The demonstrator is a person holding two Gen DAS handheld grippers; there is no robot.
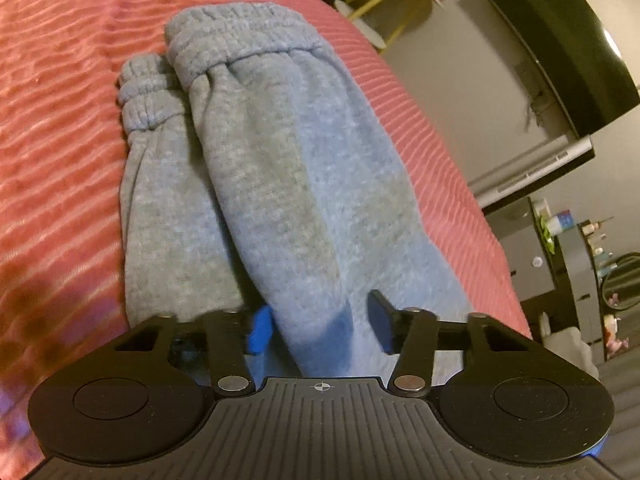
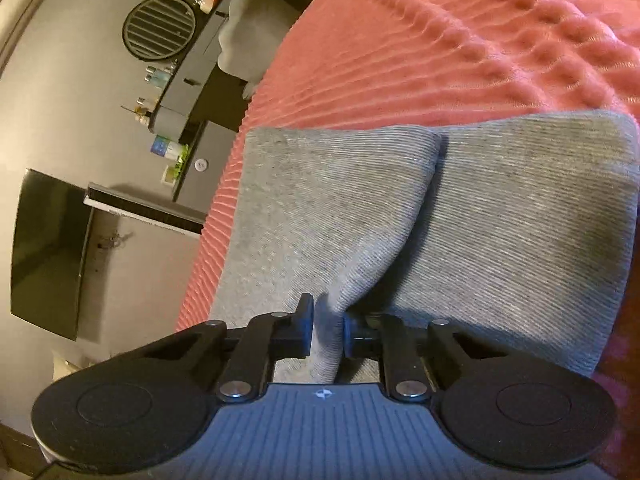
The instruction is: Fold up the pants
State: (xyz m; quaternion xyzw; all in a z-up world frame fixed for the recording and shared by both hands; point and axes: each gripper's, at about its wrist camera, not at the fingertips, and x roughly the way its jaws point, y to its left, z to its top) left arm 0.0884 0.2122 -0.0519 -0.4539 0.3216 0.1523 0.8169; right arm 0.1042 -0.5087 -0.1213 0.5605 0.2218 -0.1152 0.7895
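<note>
The grey sweatpants [image 1: 256, 184] lie folded on a pink ribbed bedspread [image 1: 60, 128], near the bed's edge. In the left wrist view the elastic waistband [image 1: 244, 40] sits at the far end, with a gathered ankle cuff [image 1: 146, 96] tucked just beside it on the left, partly under the upper layer. The upper layer runs from the waistband back toward the left gripper [image 1: 320, 326], whose blue-padded fingers [image 1: 260, 330] stand well apart on either side of a raised fold of the fabric; the left pad touches the cloth, the right one seems just clear of it, so nothing is pinched.

In the right wrist view the sweatpants [image 2: 500, 216] spread across the bedspread [image 2: 460, 48] as two grey panels meeting at a crease. A ridge of fabric rises from that crease into the right gripper [image 2: 328, 332], whose fingers are nearly together and clamp the ridge between them.

Beyond the bed edge stand a dark dresser [image 2: 188, 92] with small bottles, a round mirror [image 2: 159, 27] and a dark television screen [image 2: 48, 248] against a grey wall
</note>
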